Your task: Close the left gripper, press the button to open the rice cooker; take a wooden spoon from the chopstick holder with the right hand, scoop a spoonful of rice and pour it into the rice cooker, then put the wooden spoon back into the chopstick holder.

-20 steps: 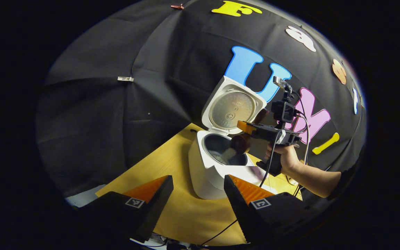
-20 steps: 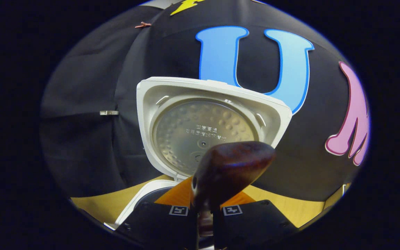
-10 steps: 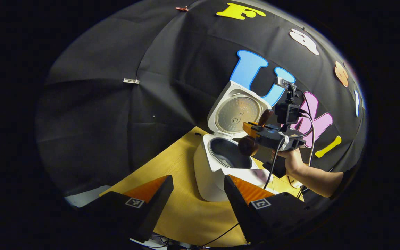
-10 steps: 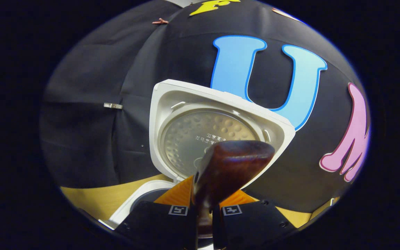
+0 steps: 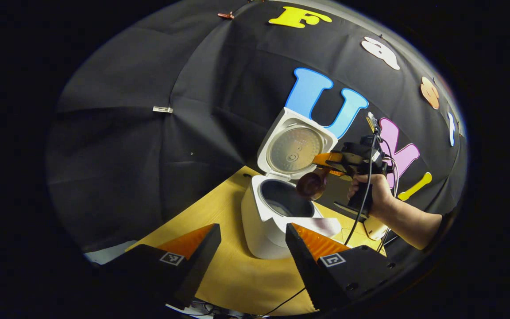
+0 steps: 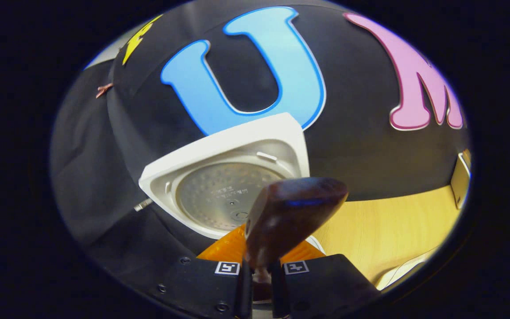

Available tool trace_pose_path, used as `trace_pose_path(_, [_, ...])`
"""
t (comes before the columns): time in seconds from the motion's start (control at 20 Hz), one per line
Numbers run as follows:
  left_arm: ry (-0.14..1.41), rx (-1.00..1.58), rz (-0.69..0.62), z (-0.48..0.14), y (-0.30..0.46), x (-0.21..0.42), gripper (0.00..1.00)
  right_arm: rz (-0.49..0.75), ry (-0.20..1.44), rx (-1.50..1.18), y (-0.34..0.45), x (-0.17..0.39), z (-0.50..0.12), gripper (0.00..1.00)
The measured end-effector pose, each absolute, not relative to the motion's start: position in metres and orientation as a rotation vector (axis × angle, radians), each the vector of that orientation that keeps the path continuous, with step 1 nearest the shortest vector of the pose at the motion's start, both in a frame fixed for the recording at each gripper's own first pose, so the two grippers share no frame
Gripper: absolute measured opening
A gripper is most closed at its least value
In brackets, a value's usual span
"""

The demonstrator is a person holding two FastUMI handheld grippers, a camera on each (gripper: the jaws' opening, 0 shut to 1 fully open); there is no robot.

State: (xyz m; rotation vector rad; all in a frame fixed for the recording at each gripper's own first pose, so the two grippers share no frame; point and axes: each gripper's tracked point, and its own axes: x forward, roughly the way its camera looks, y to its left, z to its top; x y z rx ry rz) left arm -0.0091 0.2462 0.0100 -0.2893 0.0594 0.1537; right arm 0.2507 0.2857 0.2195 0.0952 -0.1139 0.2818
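Note:
The white rice cooker stands on the wooden table with its lid raised, and the dark inner pot is exposed. My left gripper hovers open in front of the cooker, holding nothing. A hand holds my right gripper above the cooker's right side. It is shut on the handle of the dark wooden spoon, whose bowl hangs over the pot's right rim. In the right gripper view the spoon rises from the closed gripper in front of the tilted lid.
A black cable runs across the table's front edge. A pale box sits at the table's far right, and a pale object lies under the hand. Black cloth closes off the back and left.
The spoon, which was tipped over the pot with rice falling a second ago, has come up and back to the right. The right gripper has rolled, so the lid now looks tilted in its view.

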Motion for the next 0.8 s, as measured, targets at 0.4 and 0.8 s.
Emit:
trace_pose_path(0.4, [0.037,-0.214,0.094,0.032,0.184,0.003,0.95,0.257,-0.204,0.119,0.201,0.194,0.253,0.21])
trace_pose_path(0.8, [0.028,-0.176,0.050,0.051,0.122,0.026,0.95,0.155,-0.236,0.221,0.066,0.156,0.265,0.21])
